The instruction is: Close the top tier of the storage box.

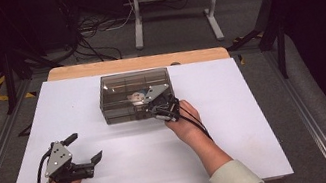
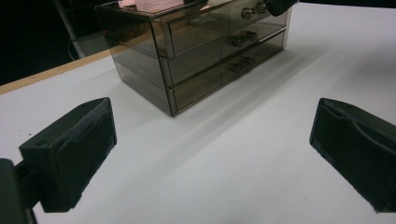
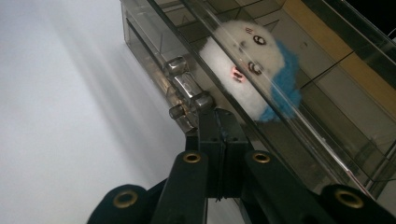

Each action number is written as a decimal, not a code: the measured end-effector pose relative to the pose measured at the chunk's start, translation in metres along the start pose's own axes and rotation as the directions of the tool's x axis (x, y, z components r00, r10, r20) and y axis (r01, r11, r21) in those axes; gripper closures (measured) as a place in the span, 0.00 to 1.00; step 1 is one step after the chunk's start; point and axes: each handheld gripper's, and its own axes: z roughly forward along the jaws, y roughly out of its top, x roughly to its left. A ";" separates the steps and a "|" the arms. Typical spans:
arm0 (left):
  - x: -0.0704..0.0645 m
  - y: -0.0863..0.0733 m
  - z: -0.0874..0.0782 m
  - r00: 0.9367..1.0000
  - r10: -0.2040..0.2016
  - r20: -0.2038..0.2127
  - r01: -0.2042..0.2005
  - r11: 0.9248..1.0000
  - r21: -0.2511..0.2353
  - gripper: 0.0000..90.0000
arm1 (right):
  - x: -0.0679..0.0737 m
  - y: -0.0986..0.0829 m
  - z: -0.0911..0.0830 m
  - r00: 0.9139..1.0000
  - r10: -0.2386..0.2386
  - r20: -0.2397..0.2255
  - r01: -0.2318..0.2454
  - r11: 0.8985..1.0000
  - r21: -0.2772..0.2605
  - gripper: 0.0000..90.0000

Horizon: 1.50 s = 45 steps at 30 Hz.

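The drawer box [image 1: 136, 95], a smoky clear cabinet with three drawers, stands at the table's [image 1: 78, 111] twelve o'clock edge, front facing the person. A white and blue plush toy [image 3: 252, 70] lies in the top drawer [image 3: 280, 107], seen through its clear wall. The drawer's metal knob [image 3: 187, 91] sits just ahead of the right hand-held gripper [image 3: 217, 123], whose jaws are pressed flat together with nothing visible between them; the tips touch or nearly touch the drawer front below the knob. From above, this gripper [image 1: 160, 103] meets the box at its four o'clock corner.

As I judge it, the drawer is being pushed home or about to be pulled, and either way the main risk is the light box sliding. Nothing braces it: the left hand-held gripper [image 1: 86, 162] rests released, jaws wide apart, at the table's seven o'clock, well apart from the box [image 2: 196, 56]. A push at one end of the front could skew the box toward twelve o'clock, or rack the drawer so it jams in its slot.

If a pull is meant, the clenched jaws hold nothing, so they would slip off the smooth, rounded knob. They would have to part and close around it first.

The toy is soft and tall for the drawer; its fur could catch under the box's top and stall the drawer.
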 end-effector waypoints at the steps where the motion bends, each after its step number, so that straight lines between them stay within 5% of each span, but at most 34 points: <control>1: 0.000 0.000 0.000 1.000 -0.001 0.000 0.001 1.000 -0.001 0.02 | 0.000 0.000 0.000 1.000 0.002 0.001 -0.002 1.000 -0.001 1.00; 23: 0.000 0.000 0.000 1.000 -0.007 -0.002 0.007 1.000 -0.004 0.02 | -0.001 0.004 0.007 0.998 0.028 0.054 -0.027 0.999 -0.026 1.00; 29: 0.001 0.000 0.000 1.000 0.001 -0.001 -0.001 1.000 -0.003 0.02 | -0.001 0.004 -0.002 0.998 0.031 0.050 -0.029 0.999 -0.033 0.93; 36: 0.001 0.000 0.000 1.000 0.003 -0.001 -0.003 1.000 0.001 0.02 | -0.004 0.004 -0.022 0.999 0.037 -0.001 -0.037 0.995 -0.088 0.67; 45: 0.001 0.000 0.000 1.000 0.003 -0.003 -0.003 1.000 0.001 0.02 | -0.009 -0.002 -0.041 0.996 0.065 -0.059 -0.073 0.986 -0.151 0.14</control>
